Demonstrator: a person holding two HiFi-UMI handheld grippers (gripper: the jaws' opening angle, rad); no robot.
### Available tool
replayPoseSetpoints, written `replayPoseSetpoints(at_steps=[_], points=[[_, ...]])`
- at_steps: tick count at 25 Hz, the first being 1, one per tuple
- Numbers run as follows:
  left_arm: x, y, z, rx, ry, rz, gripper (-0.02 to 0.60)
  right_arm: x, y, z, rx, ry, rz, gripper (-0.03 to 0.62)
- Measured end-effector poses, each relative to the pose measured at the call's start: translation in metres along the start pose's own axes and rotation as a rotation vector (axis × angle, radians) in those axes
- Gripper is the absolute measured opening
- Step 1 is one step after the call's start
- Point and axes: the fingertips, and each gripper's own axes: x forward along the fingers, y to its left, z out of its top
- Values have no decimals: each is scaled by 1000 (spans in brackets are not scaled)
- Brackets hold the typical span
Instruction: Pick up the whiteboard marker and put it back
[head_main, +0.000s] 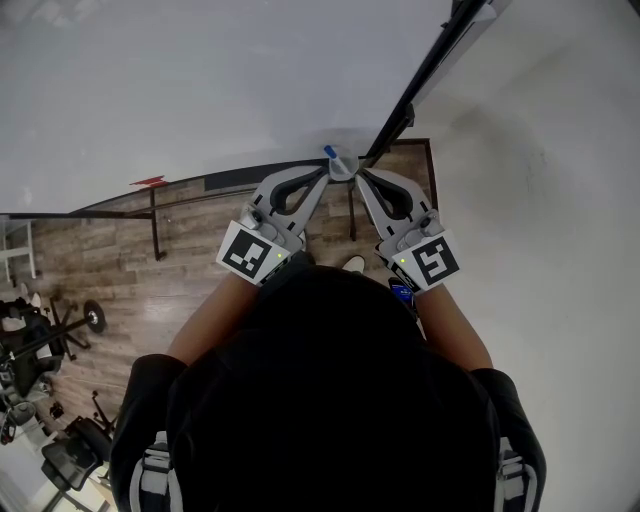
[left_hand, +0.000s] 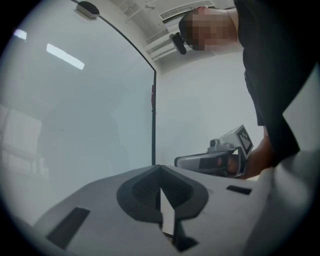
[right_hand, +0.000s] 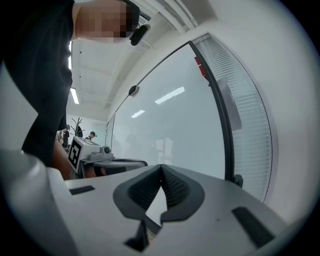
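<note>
Whiteboard marker (head_main: 329, 152) is showing only as a small blue tip (too small to read more) in the head view. It is sitting at the lower edge of the whiteboard (head_main: 200, 80), at about 11 o'clock from the spot where the two tongs are meeting. Whether it is touching either tip I cannot tell. The left tongs (head_main: 332, 172) are pointing toward 1 o'clock and the right tongs (head_main: 356, 174) toward 11 o'clock, their tips lying just beside each other. In each gripper view the dark pads (left_hand: 140, 192) are pressing together at the tip with nothing between them, so both tongs are standing closed and empty. The wooden floor (head_main: 120, 270) is spreading out at 9 o'clock from the tongs.
</note>
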Motion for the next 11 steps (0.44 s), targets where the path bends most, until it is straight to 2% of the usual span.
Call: replayPoseSetpoints(at_steps=[11], points=[[-8, 0, -4, -1, 2, 5, 3, 1, 5, -8, 10, 25, 1, 0]])
